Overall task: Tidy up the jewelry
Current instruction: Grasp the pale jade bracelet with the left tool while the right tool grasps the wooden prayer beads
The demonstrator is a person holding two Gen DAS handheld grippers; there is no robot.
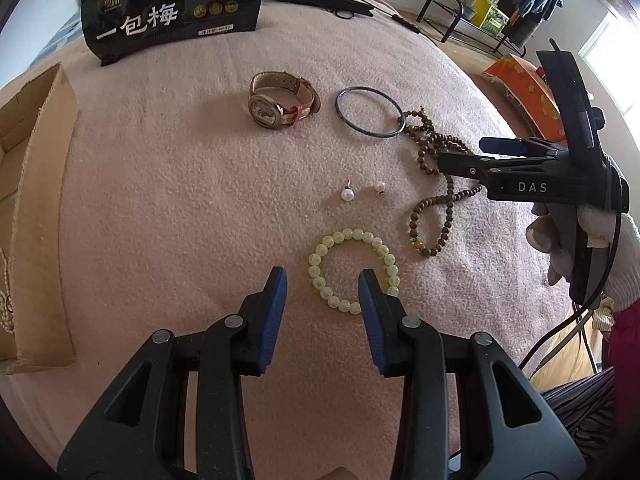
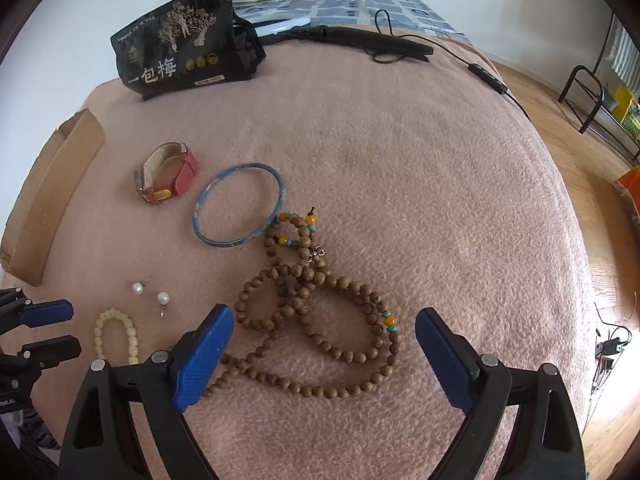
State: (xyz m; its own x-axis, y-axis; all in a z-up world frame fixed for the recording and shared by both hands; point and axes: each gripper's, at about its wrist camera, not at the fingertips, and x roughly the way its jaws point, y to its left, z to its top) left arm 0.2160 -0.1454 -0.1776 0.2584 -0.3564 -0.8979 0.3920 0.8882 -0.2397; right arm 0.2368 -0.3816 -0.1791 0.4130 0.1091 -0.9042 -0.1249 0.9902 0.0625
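Pink blanket [image 2: 400, 160] bears the jewelry; left gripper [image 1: 322, 284] gapes over the pale bracelet [image 1: 354, 270]; right gripper [image 2: 324, 328] spread above wooden beads [image 2: 320, 320]; centre, then pinch one strand.

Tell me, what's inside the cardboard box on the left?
Inside the cardboard box only bare cardboard and some pale beaded strands at its near end show. The frame edge cuts off the rest, so more could be hidden.

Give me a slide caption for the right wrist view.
Open right gripper poised over wooden bead necklace on pink blanket.
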